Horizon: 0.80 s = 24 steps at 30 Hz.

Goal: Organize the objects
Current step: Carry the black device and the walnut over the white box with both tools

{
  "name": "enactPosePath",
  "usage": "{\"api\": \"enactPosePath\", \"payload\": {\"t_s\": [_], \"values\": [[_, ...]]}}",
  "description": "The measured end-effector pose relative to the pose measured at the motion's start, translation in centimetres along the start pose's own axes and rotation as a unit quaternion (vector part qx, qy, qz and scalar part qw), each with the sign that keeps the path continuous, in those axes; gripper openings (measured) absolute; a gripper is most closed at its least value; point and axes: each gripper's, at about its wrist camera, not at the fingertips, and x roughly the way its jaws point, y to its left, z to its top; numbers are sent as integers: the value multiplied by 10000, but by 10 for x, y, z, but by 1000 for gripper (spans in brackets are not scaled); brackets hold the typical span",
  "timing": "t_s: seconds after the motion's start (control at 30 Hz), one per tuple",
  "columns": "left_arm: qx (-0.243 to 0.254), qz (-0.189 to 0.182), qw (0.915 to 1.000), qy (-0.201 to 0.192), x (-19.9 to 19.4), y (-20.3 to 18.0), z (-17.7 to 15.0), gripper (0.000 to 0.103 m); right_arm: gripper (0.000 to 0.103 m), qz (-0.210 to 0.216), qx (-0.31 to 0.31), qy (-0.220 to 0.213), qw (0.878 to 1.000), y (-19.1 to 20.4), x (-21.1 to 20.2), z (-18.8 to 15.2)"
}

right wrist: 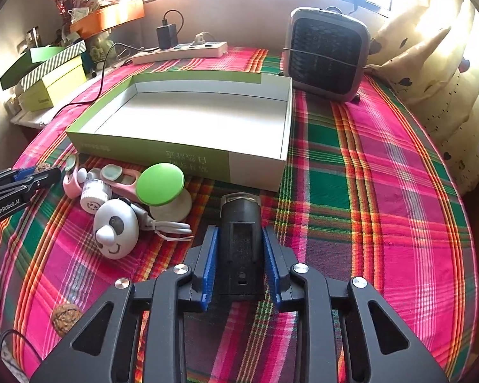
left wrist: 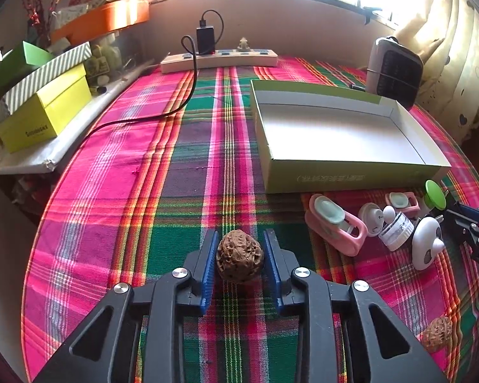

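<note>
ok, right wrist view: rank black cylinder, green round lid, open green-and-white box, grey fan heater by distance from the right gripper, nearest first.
1. Black cylindrical object: between the right gripper pads.
2. Green round lid: ahead, left.
3. Open green-and-white cardboard box: behind the lid.
4. Grey fan heater: far back, right.

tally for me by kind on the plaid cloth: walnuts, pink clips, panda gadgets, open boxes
walnuts: 2 plainly seen
pink clips: 2
panda gadgets: 1
open boxes: 1
total: 6
</note>
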Motion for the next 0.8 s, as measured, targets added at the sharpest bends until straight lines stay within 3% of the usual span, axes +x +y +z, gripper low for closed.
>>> {"api": "enactPosePath", "payload": {"t_s": [0.5, 0.8], "values": [[9, -138, 9999, -5, -8, -3, 4, 26, 28, -18, 57, -21, 10000, 1, -3, 2], [157, -322, 9991, -232, -24, -7, 32, 26, 28, 10, 117, -227, 9997, 1, -21, 15]]}}
